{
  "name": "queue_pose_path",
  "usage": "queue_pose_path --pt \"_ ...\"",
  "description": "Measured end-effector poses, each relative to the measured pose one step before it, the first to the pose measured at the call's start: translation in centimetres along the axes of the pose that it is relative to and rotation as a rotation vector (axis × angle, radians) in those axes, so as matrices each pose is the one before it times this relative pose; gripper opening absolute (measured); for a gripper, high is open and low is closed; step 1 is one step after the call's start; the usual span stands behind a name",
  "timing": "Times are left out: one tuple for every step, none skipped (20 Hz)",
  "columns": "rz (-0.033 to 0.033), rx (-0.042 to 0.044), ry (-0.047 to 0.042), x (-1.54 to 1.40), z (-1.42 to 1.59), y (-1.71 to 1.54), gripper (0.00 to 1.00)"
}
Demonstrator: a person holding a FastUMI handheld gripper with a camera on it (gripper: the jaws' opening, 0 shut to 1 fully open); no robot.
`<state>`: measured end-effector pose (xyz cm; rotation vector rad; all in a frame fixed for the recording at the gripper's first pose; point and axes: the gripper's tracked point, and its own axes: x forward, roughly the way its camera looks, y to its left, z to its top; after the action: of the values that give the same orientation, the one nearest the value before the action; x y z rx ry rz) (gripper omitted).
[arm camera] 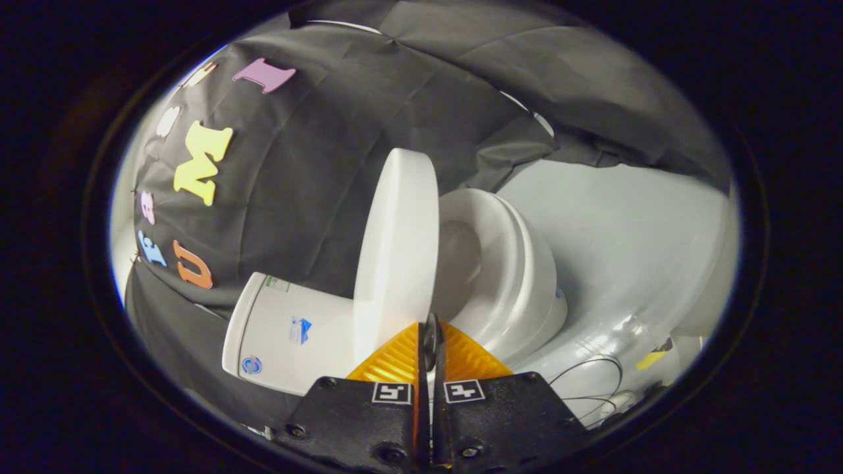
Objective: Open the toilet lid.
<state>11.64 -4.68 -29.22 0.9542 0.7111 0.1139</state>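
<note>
gripper (431,339) closed beside lid (395,250) edge

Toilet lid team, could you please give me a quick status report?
Gripper shut, fingers together at the lid's edge. Toilet lid raised off the seat, near the tank. Nothing in the way.

Gripper (432,342): you see its two fingers side by side at the bottom centre of the frame, drawn together with only a thin slit between them.
Finger bodies: each tapers to a narrow tip, and you can make out fine ribbing across the sloped faces.
Mounting plates (359,421): two dark, matte, angular plates sit under the fingers, one on each side of the slit.
Markers (392,393): each plate carries a small square black-and-white tag near its upper inner corner.
Screws (296,431): you can spot dark round-headed screws along the plates' lower edges and outer corners.
</note>
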Motion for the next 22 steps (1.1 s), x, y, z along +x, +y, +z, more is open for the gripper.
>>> queue_pose_path --pt "-0.00152 -0.00823 -0.00771 -0.092 0.069 0.397 0.05" --pt "0.00076 -0.01299 -0.0062 -0.11 -0.07 0.442 0.05" --pt "0.00202 -0.01032 -0.00652 -0.215 0.088 0.454 0.05" --pt "0.00308 -0.00811 -0.00425 -0.106 0.04 0.46 0.05" --pt "0.00486 -0.00574 -0.00663 -0.204 0.097 0.657 0.05" --pt "0.00554 -0.00906 -0.0069 -0.216 0.024 0.68 0.05" --pt "0.00298 -0.01102 -0.00646 -0.074 0.027 0.552 0.05" --pt "0.00153 -0.01971 -0.00565 -0.127 0.134 0.541 0.05" --pt "-0.00026 -0.01968 -0.00667 -0.103 0.085 0.647 0.05" --pt "-0.00029 -0.0195 -0.00626 -0.101 0.057 0.608 0.05" --pt "-0.00002 -0.01762 -0.0068 -0.167 -0.003 0.794 0.05" --pt "0.00065 -0.01336 -0.00553 -0.3 0.168 0.762 0.05" --pt "-0.00026 -0.01855 -0.00601 -0.158 -0.108 0.525 0.05" --pt "-0.00471 -0.02106 -0.0064 0.018 -0.015 0.56 0.05" --pt "-0.00754 -0.01981 -0.0058 -0.023 0.02 0.387 0.05" --pt "-0.00747 -0.01482 -0.00436 -0.253 0.071 0.314 0.05" --pt "-0.00529 -0.00936 -0.0057 -0.078 0.091 0.283 0.05" --pt "-0.00491 -0.00825 -0.0014 -0.147 -0.053 0.243 0.05" --pt "-0.00384 -0.01048 -0.00055 -0.081 0.046 0.31 0.05" --pt "-0.00195 -0.00694 -0.00153 -0.042 -0.02 0.389 0.05" --pt "-0.00303 -0.00813 -0.00103 0.008 0.053 0.32 0.05" --pt "-0.0045 -0.01105 -0.00108 -0.093 -0.003 0.291 0.05"
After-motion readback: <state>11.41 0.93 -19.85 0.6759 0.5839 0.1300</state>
